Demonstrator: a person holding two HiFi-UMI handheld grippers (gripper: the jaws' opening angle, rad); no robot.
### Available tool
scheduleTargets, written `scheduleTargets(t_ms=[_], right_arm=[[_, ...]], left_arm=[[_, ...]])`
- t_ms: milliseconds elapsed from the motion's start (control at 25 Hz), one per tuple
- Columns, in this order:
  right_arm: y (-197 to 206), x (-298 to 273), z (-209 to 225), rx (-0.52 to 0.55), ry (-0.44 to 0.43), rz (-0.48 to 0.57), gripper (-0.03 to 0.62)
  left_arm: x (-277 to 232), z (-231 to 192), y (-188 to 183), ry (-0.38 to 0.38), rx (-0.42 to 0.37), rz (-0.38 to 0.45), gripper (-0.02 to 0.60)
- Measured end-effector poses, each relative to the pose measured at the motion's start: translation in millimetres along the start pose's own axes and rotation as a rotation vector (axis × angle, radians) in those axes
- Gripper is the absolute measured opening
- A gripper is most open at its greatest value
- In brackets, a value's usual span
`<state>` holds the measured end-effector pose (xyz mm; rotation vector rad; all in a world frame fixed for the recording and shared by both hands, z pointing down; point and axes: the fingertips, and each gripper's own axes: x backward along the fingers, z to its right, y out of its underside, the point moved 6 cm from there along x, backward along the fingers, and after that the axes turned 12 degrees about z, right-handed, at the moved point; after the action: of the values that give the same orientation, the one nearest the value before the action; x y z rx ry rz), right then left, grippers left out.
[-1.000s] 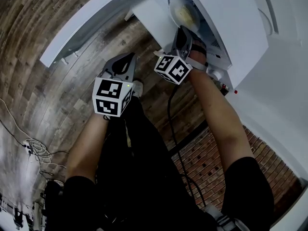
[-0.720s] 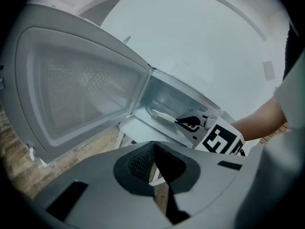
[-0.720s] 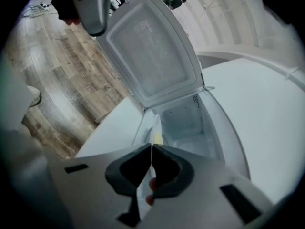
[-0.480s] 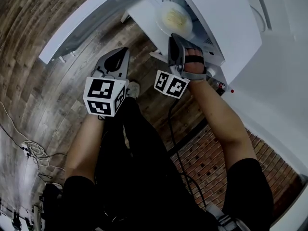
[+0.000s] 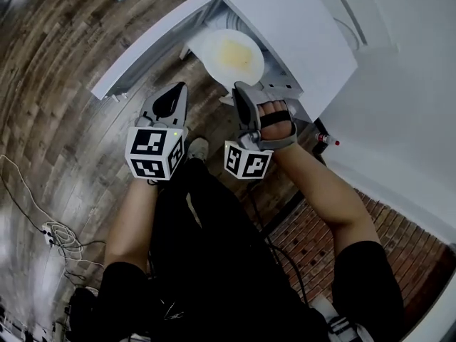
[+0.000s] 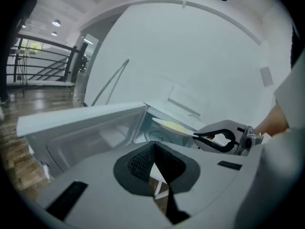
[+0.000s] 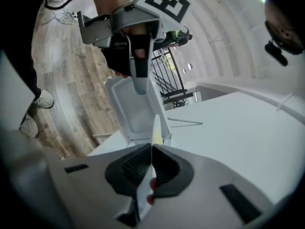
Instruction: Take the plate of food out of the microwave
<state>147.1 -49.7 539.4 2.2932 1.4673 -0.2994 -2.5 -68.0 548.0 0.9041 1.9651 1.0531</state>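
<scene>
Head view: round white plate of yellow food (image 5: 231, 54) being held at mouth of white box microwave (image 5: 299, 27), rim being pinched by right gripper (image 5: 240, 95). Left gripper (image 5: 174, 95) clenched, empty. Level, slow withdrawal being called for, lest food be spilled.

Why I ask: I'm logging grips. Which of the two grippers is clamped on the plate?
The right gripper: its jaws pinch the rim of the white plate. The left gripper is shut on nothing, apart from it.
</scene>
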Motion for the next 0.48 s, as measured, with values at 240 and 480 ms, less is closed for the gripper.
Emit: scheduleTargets(t_ms=[240,480], right_arm=[[-10.9,18.9,82.6,0.009,0.059,-0.061,0.02],[-14.1,49.9,178.1,0.006,0.134,-0.126,0.019]], left_arm=[[16.1,14.1,-91.8,0.007,-0.038,0.061,-0.005],[38.5,66.3,-183.3,0.075,-0.13,0.093,-0.005]])
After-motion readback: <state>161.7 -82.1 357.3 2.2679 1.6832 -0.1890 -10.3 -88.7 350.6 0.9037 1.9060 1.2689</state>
